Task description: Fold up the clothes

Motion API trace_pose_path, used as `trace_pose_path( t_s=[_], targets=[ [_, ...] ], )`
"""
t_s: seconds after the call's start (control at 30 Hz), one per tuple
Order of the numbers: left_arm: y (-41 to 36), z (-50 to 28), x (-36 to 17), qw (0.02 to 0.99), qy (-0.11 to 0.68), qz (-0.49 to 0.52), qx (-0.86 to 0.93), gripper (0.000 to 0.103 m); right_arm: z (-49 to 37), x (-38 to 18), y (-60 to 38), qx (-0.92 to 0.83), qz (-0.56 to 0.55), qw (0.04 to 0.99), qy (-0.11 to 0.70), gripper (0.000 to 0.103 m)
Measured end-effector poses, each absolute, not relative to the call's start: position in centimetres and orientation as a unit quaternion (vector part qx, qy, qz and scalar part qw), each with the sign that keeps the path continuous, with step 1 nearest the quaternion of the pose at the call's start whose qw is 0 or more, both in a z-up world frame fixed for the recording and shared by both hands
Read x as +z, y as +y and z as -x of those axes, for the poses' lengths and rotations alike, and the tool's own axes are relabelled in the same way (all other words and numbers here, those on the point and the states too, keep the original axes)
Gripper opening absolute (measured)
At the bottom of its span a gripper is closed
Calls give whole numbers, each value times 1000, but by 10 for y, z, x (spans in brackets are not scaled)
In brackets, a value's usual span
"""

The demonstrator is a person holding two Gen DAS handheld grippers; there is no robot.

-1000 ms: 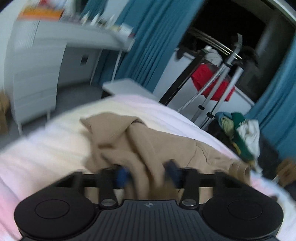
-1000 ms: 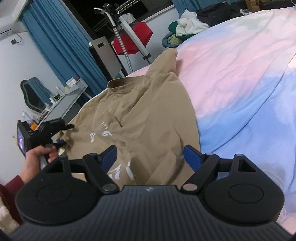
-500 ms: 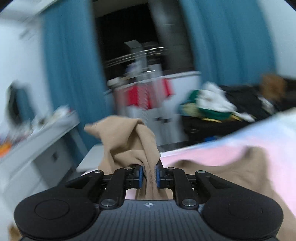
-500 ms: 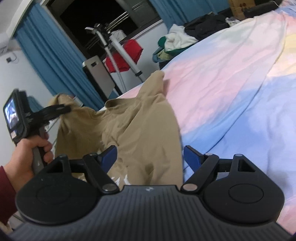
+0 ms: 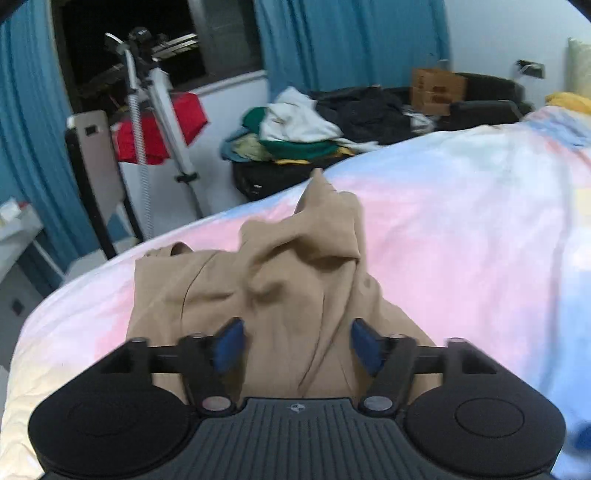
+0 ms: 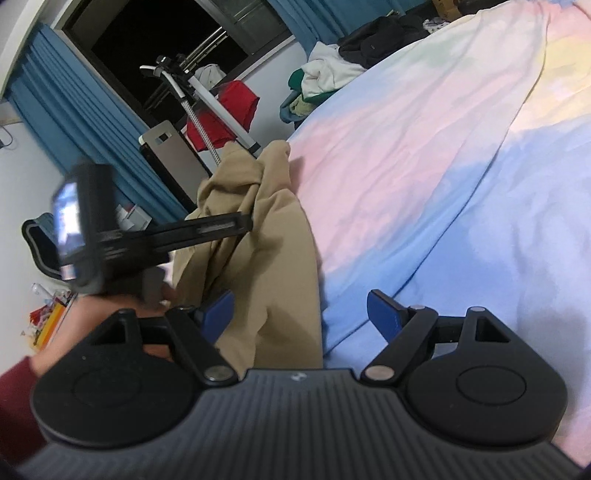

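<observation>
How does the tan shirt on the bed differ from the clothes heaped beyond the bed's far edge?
The tan shirt is one plain-coloured garment; the heap of clothes mixes white, green and black pieces. The shirt lies on the pastel bed cover below the left gripper, whose jaws are opening; the heap sits off the bed, untouched. Both are rumpled, not neatly folded.

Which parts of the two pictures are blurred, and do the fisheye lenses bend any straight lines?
Left wrist view: slight overall softness; the curtains bow outward. Right wrist view: the left gripper is smeared by motion, the tan shirt and bedsheet stay fairly sharp; the window frame curves.
</observation>
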State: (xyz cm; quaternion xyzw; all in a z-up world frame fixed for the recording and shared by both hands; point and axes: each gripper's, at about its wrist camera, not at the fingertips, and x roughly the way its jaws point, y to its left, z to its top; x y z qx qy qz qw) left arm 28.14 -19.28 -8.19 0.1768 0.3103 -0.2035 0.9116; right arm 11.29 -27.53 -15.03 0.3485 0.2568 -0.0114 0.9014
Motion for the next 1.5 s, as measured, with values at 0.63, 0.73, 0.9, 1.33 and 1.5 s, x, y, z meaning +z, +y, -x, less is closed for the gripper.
trace_pose_path(
  t_s=[0.63,0.73,0.9,1.33,1.5],
  targets=[
    [82,-69,-89,860,460,75,-210,84,-65,-120,-254,37,-311,913,260,82],
    [65,-63,-97,859,469,-1,-206,76,-45,-110,-247,43,-295,914,275,82],
    [49,-44,-95,866,451,-91,-194,12,-6,-111,-243,42,-266,910,316,81],
    [-30,17,-64,855,405,-115,-304,6,-1,-139,-258,57,-335,860,382,81],
    [-29,1,-95,818,461,-64,-338,36,1,-141,-254,76,-346,845,400,81]
  ],
)
